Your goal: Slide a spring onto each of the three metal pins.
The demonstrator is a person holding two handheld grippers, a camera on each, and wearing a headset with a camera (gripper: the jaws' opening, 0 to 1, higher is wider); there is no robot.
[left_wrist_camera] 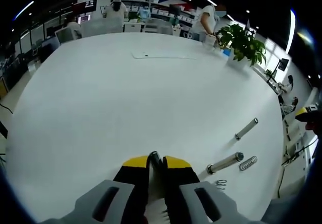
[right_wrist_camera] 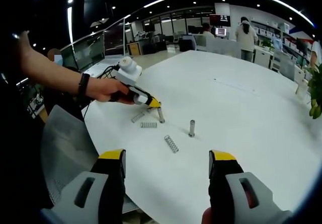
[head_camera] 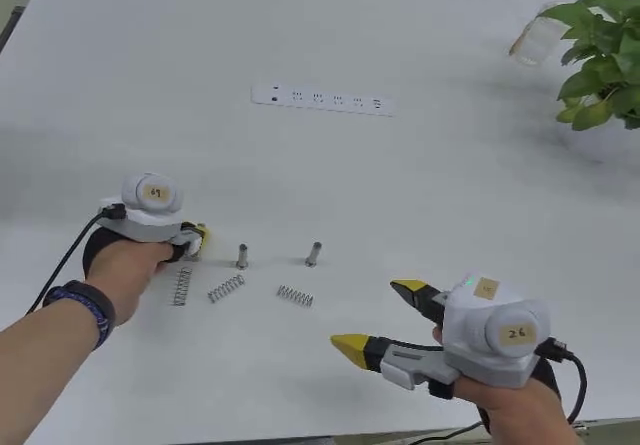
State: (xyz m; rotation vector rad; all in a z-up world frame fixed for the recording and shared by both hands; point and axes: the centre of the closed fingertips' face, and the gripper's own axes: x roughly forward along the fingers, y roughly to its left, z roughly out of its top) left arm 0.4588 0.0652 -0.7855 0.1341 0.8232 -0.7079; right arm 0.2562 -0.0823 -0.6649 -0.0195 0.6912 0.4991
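Head view first: the left gripper (head_camera: pixel 200 237), a white shell with yellow-tipped jaws, carries a round paper sticker that looks like "61", though the digits are small. Its jaws are pressed together on the held pin (left_wrist_camera: pixel 155 158), whose dull grey rounded end pokes up between the yellow tips in the left gripper view. The right gripper (head_camera: pixel 380 318) wears a sticker reading "26". Its jaws stand wide apart, down at 5 o'clock of the parts.

On the matte white worktop (head_camera: pixel 420 185) two smooth steel cylinders stand upright. The near pin (head_camera: pixel 242 256) is just beside the left gripper's tip, at its 3 o'clock, and the far pin (head_camera: pixel 314 254) is further along the same line. Three thin wire coils lie flat at 6 o'clock of them: left spring (head_camera: pixel 181 286), middle spring (head_camera: pixel 226 288), right spring (head_camera: pixel 295 296). A white power strip (head_camera: pixel 322 99) lies at 12 o'clock.
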